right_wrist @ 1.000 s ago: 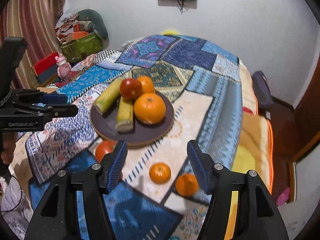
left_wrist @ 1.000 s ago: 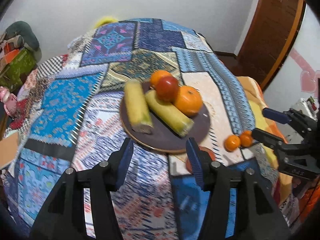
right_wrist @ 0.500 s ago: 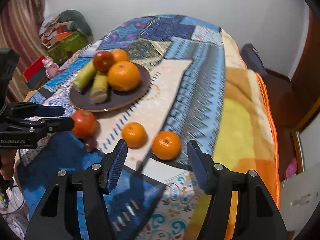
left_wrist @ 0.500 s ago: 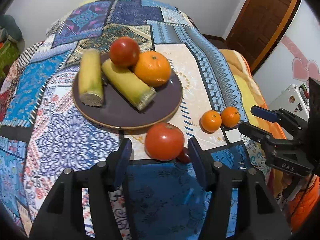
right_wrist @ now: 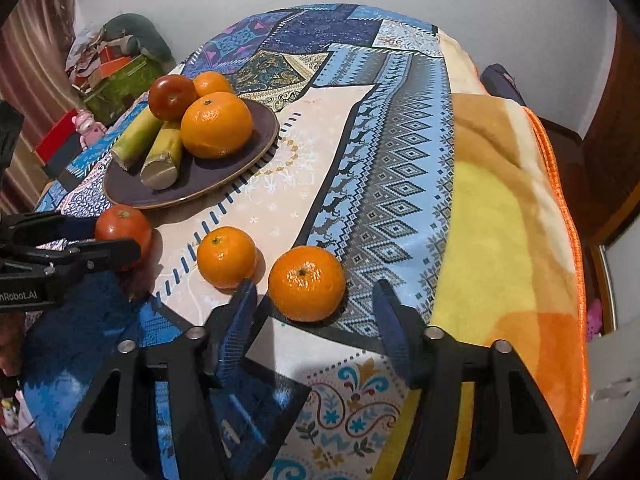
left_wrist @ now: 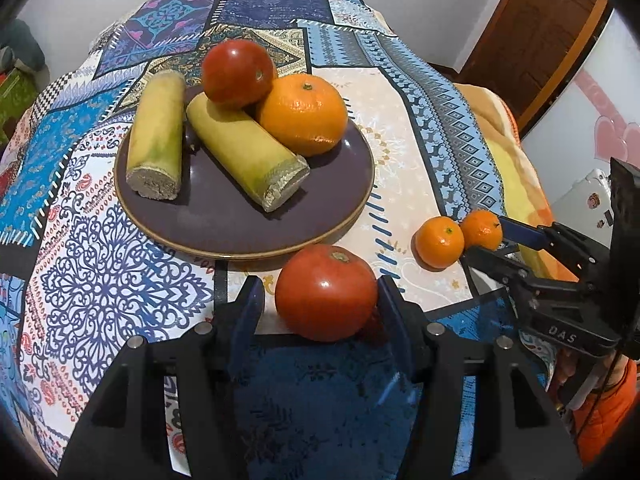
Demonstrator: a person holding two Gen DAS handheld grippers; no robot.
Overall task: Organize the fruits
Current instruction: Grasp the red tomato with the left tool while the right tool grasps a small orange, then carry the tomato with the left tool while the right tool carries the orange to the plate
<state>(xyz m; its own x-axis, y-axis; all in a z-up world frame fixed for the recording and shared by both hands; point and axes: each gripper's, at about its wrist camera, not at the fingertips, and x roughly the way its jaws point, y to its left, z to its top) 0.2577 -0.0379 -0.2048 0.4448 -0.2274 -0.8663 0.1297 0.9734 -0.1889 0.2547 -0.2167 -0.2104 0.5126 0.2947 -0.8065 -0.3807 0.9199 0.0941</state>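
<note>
A dark purple plate (left_wrist: 224, 232) holds two sugarcane pieces (left_wrist: 244, 156), a tomato (left_wrist: 238, 74) and a large orange (left_wrist: 304, 114). A loose tomato (left_wrist: 326, 292) lies on the cloth just in front of the plate, between the fingers of my open left gripper (left_wrist: 320, 306). Two small oranges lie to its right. My open right gripper (right_wrist: 316, 312) straddles the nearer orange (right_wrist: 306, 284); the other orange (right_wrist: 226, 256) lies just left of it. The plate (right_wrist: 224, 184) and the loose tomato (right_wrist: 124, 226) also show in the right wrist view.
The patchwork cloth (left_wrist: 100, 280) covers a raised surface that drops off at the right under an orange and yellow blanket (right_wrist: 500, 208). Boxes and clutter (right_wrist: 116, 76) stand at the far left by the wall. A brown door (left_wrist: 540, 32) is at the back right.
Both grippers have moved forward and down. The loose tomato now sits between my left fingers, and the nearer small orange now sits between my right fingers.
</note>
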